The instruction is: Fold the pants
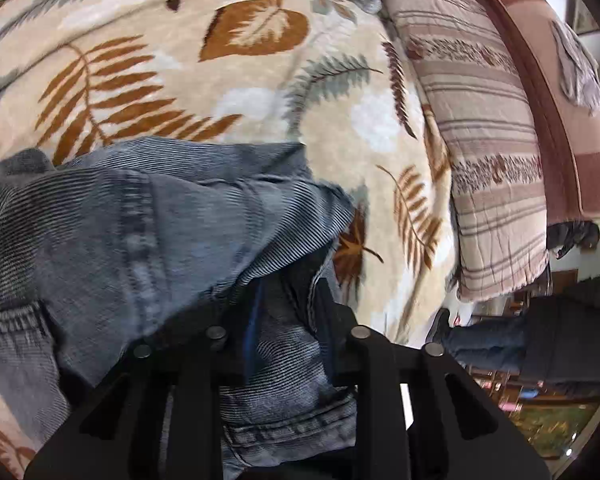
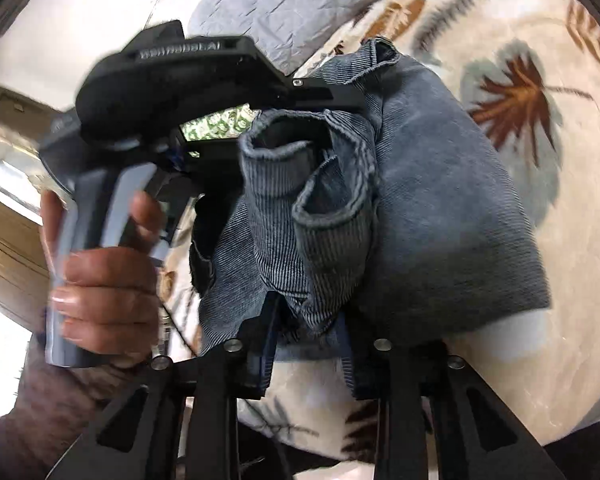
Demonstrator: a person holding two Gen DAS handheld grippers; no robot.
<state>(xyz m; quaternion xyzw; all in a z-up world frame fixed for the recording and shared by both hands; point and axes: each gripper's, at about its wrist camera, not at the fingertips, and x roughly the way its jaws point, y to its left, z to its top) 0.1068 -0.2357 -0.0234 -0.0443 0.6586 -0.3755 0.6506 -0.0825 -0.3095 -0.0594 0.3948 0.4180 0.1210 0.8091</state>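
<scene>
Denim, grey-blue ribbed pants (image 1: pixel 148 216), is lying half-doubled on the leaf-patterned cream bed blanket (image 1: pixel 228 92), cloth bunching inside both narrow-set grippers: left gripper (image 1: pixel 284 320) and right gripper (image 2: pixel 308 320) are apparently pinching layers together, carrying a fold across.

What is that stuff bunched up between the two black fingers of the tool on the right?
Folds of the blue-grey pants; the right wrist view shows the right gripper clamping them.
</scene>
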